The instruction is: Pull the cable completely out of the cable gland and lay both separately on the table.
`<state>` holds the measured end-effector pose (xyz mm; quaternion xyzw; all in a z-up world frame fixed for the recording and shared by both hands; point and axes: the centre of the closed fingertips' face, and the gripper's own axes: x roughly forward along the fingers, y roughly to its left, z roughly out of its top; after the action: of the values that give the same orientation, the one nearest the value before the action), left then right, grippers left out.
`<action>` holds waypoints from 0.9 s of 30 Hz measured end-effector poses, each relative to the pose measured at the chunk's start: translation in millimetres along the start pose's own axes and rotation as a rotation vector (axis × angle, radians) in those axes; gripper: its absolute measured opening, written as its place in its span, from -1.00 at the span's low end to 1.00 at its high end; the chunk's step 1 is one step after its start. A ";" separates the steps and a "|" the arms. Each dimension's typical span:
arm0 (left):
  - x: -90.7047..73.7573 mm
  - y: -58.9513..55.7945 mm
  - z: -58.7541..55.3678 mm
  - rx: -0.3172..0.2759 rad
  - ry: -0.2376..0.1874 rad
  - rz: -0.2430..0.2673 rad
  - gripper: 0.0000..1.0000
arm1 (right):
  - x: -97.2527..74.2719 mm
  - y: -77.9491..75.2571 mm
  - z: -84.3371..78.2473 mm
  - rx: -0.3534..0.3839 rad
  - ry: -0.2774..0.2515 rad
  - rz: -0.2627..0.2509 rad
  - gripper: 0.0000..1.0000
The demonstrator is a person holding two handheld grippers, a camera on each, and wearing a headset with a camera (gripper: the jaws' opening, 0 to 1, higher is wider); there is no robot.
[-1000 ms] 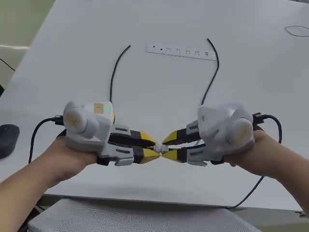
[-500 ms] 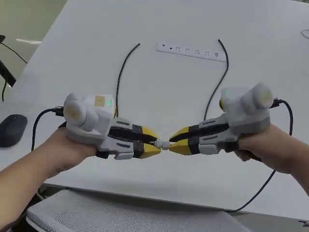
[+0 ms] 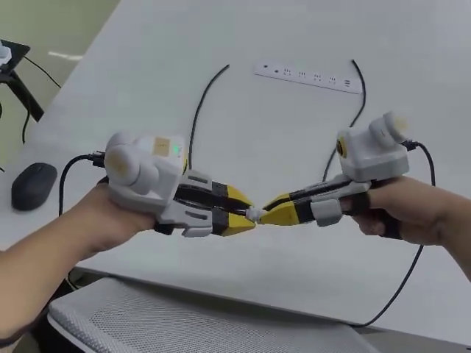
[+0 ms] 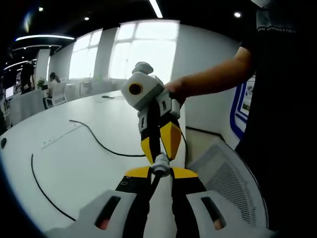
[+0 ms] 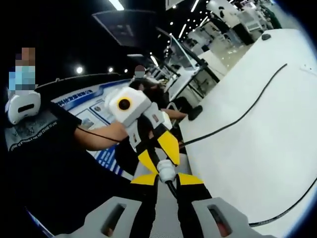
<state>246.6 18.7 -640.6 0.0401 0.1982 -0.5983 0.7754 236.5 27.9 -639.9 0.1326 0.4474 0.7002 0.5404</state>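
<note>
Cable gland (image 3: 254, 214) apparently bridges left tool (image 3: 243, 219) and right tool (image 3: 270, 214), tip-to-tip.

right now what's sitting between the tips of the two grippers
The small white cable gland, between the tips of the left gripper and the right gripper; clearest in the head view.

Table: long white matte table (image 3: 243, 132), bearing a flat white power strip (image 3: 309, 76) and a black computer mouse (image 3: 33, 185).
Seat: grey mesh chair (image 3: 184, 323) at the near edge.
Windows: tall bright panes (image 4: 148, 44) beyond the table.
Light: white ceiling strip (image 4: 156, 7).
Floor: pale green (image 3: 44, 26).
</note>
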 end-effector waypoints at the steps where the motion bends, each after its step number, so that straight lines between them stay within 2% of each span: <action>1: 0.9 -1.1 0.5 0.004 0.006 0.001 -0.70 | 0.0 0.4 0.0 -0.001 -0.001 0.001 -0.80; 6: 1.8 -3.4 1.5 0.007 0.010 -0.004 -0.71 | -0.4 1.5 -1.7 0.007 0.004 0.005 -0.81; 11: 1.8 -3.3 -0.2 -0.010 0.015 -0.008 -0.71 | 0.9 2.6 -3.8 -0.093 0.030 -0.027 -0.83; 16: 0.7 -1.0 -2.4 -0.023 0.019 -0.014 -0.71 | 1.0 1.6 -3.5 -0.139 0.034 -0.055 -0.84; 20: -0.1 1.5 -5.5 -0.043 0.020 -0.017 -0.71 | 1.2 -0.6 -2.8 -0.214 0.040 -0.096 -0.84; 24: -0.6 1.2 -8.9 -0.069 0.024 -0.025 -0.71 | 2.3 -1.6 -4.0 -0.320 0.068 -0.137 -0.86; 27: -1.8 1.2 -8.5 -0.072 0.014 -0.028 -0.71 | 2.1 0.4 -3.7 -0.328 0.061 -0.144 -0.87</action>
<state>245.1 23.3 -648.0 0.0136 0.2256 -0.6013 0.7664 232.9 28.0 -642.2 -0.0112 0.3515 0.7269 0.5898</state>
